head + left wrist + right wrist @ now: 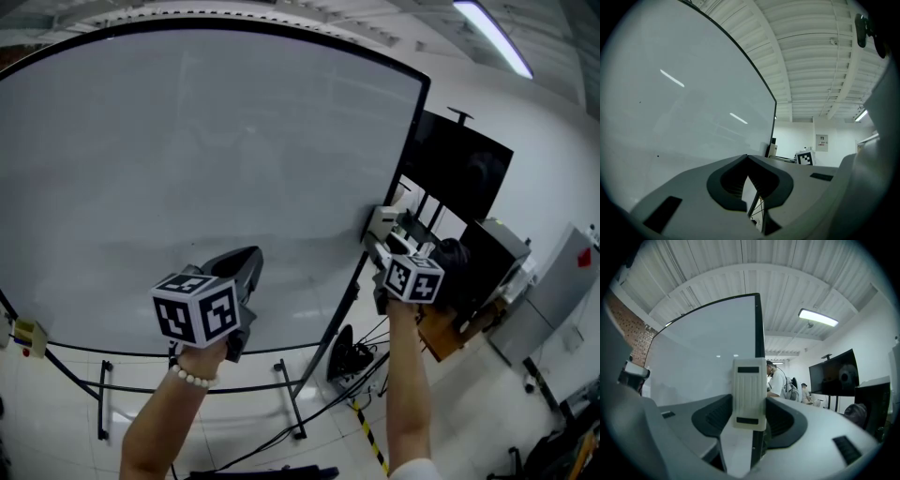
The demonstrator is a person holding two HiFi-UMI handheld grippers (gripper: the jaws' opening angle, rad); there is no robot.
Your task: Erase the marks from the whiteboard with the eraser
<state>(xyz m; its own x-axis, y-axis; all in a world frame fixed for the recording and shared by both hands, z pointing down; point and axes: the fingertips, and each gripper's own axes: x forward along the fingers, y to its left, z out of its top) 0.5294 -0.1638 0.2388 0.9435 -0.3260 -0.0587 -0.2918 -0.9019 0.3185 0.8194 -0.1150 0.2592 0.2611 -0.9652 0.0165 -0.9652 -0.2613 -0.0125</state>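
Ribbed ceiling panels (740, 268) and a strip light (492, 37) are hanging over a large whiteboard (206, 169) that is showing barely a speck. At its right edge the right gripper (386, 239) is clamping the pale eraser (749, 394) upright between its jaws. The left gripper (748, 159) is hovering low before the board, jaws pinched together on nothing. Wiping well is likely demanding a flat eraser face, steady pressure and overlapping passes.

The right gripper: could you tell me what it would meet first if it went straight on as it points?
Most likely the whiteboard's right edge, straight behind the eraser in the right gripper; depth is unclear.
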